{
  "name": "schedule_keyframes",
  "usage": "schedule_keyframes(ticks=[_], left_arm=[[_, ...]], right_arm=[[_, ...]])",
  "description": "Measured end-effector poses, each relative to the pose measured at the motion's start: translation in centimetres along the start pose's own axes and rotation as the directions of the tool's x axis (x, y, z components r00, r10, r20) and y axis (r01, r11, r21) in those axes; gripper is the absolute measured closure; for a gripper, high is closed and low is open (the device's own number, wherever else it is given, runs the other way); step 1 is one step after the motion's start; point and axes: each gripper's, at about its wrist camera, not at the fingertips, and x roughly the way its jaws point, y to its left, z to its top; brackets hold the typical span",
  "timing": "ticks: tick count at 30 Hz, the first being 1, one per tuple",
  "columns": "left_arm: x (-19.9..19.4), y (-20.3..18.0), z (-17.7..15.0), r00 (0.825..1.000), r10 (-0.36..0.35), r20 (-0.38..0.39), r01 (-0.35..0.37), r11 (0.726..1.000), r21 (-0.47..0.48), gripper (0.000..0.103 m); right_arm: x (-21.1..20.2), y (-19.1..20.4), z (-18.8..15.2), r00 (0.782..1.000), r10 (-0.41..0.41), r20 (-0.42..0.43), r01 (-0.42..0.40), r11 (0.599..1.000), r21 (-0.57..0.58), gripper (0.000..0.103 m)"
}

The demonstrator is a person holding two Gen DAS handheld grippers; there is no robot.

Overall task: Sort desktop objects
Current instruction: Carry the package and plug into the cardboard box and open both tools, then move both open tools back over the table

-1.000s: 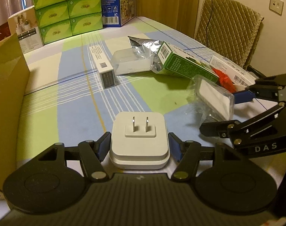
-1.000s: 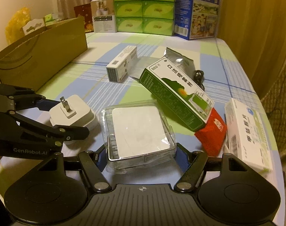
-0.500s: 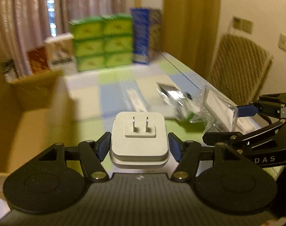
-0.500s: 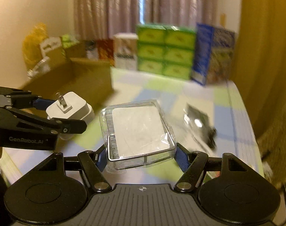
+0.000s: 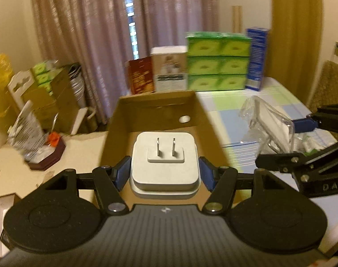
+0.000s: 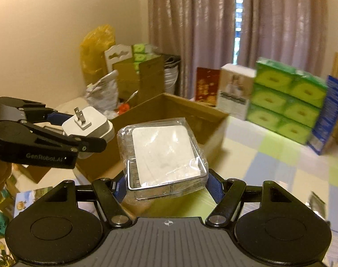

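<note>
Two grippers in the air, each loaded. Left gripper (image 5: 165, 171) pinches a white plug adapter (image 5: 164, 164) between its blue pads, prongs facing the camera. Right gripper (image 6: 166, 185) pinches a clear plastic case (image 6: 163, 155) with a white square inside, pads pressed on both its sides.

Open cardboard box (image 5: 155, 109) stands at the left edge of the surface (image 5: 226, 102). Left view: adapter sits directly in front of the box's open top, box walls visible on three sides of it; whether it is above the rim or inside it, cannot tell. Right view: case hangs over the near right wall of the box (image 6: 191, 111), adapter off to its left and apart from it.

Room: checked cloth between the box and the far edge reads bare in both views. Far edge lined with a stack of green tissue packs (image 5: 217, 61), a blue carton (image 5: 256, 57), a white carton (image 5: 170, 69) and a red one (image 5: 139, 75), all upright, just behind the box's far wall.

Left view only: round hole in the box's far wall (image 5: 184, 118); a chair back (image 5: 331, 82) past the right edge; the case seen edge-on in the right gripper (image 5: 302, 138).

Right view only: yellow bag (image 6: 96, 49) and piled cartons against the wall beyond the left edge. Both views blurred.
</note>
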Motion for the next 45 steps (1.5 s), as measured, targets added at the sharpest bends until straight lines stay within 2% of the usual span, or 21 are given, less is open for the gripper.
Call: schedule_keyframes(ticks=[3,9,13,14,15,22,25,27,35,45], left_arm=[[1.2,2.2,-0.3,1.0,0.004,-0.014,-0.004,1.0,-0.023,0.043],[3.6,4.1,-1.0,0.999,-0.015,-0.034,0.014,0.999,-0.042,0.043],[5.2,4.6,-1.4,0.998,-0.043,-0.052,0.039,0.997,-0.061,0.041],[5.4,4.7,-1.5,0.998,-0.042,-0.051,0.038,0.997,-0.072,0.034],[5.4,4.7,-1.6,0.998,-0.037,-0.049,0.033,0.996,-0.078,0.032],[4.7,5.6,-2.1,1.0,-0.009,-0.024,0.007,0.995,-0.103,0.032],[4.0,6.1,-2.2,1.0,0.001,-0.014,-0.003,0.993,-0.116,0.032],[3.5,6.2,-2.3,1.0,0.007,-0.009,-0.008,0.993,-0.116,0.031],[1.3,5.5,-2.7,1.0,0.013,0.01,-0.011,0.992,-0.128,0.028],[-2.9,0.7,-2.3,0.998,-0.033,0.054,0.038,0.994,-0.103,0.023]], right_arm=[[2.3,0.5,0.3,1.0,0.014,-0.023,-0.014,1.0,-0.003,0.035],[5.9,1.0,0.2,0.998,0.03,-0.061,-0.031,0.999,-0.012,0.035],[7.0,1.1,-0.3,0.997,0.033,-0.075,-0.035,0.999,-0.016,0.035],[6.8,1.2,-0.5,0.997,0.035,-0.075,-0.036,0.999,-0.015,0.035],[6.9,1.2,-0.6,0.996,0.034,-0.077,-0.035,0.999,-0.014,0.035],[7.5,1.1,-0.8,0.997,0.037,-0.067,-0.038,0.999,-0.017,0.035],[7.4,1.1,-0.6,0.998,0.05,-0.047,-0.051,0.999,-0.014,0.023],[6.7,1.2,-0.6,0.999,0.032,-0.006,-0.032,0.999,-0.016,0.016],[2.3,0.2,-1.1,0.999,0.008,0.039,-0.009,1.0,0.014,0.015],[-5.6,-2.8,-4.8,0.993,-0.094,0.069,0.086,0.989,0.122,0.009]])
